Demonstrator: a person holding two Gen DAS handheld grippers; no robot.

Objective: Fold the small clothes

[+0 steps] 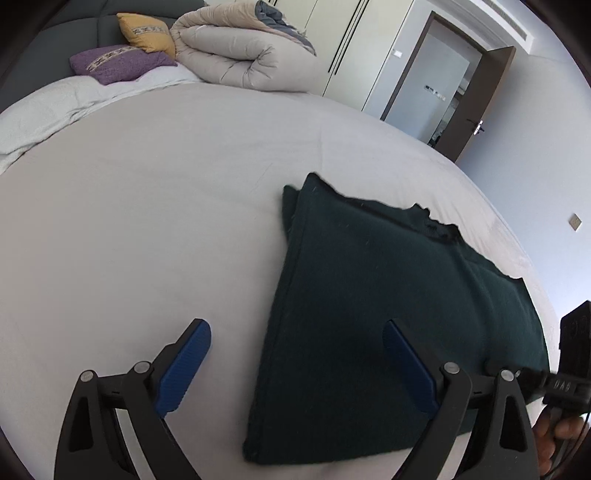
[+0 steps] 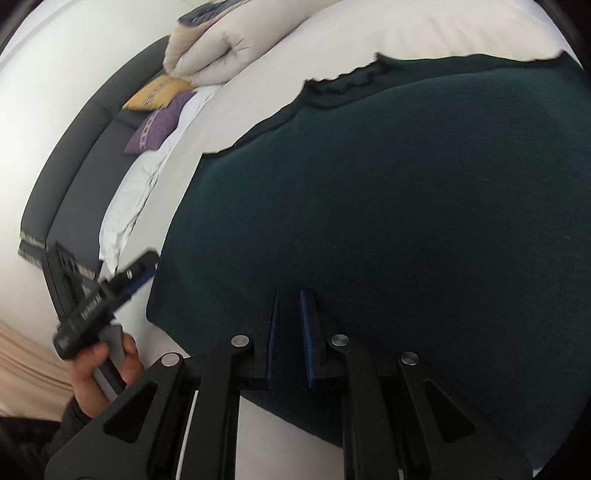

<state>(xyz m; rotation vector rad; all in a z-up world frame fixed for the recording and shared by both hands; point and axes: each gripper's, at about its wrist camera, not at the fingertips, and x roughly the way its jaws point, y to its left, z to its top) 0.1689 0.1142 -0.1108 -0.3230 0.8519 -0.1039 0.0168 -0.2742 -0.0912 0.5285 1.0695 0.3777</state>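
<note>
Pale grey sheet covers the bed (image 1: pixel 147 206) in front of you, and it carries everything here. At its far end a rolled beige duvet (image 1: pixel 236 55) lies beside a purple cushion (image 1: pixel 118 62) and a yellow cushion (image 1: pixel 147 31). The dark green sweater (image 1: pixel 369 295) lies flat and folded on the near right part of the bed. Your left claw (image 1: pixel 295 365) is spread wide, one finger over the sheet and the other over the sweater's left part. Your right claw (image 2: pixel 290 339) sits at the sweater's near hem, jaws almost closed with a narrow gap; whether fabric is pinched, you cannot tell.
</note>
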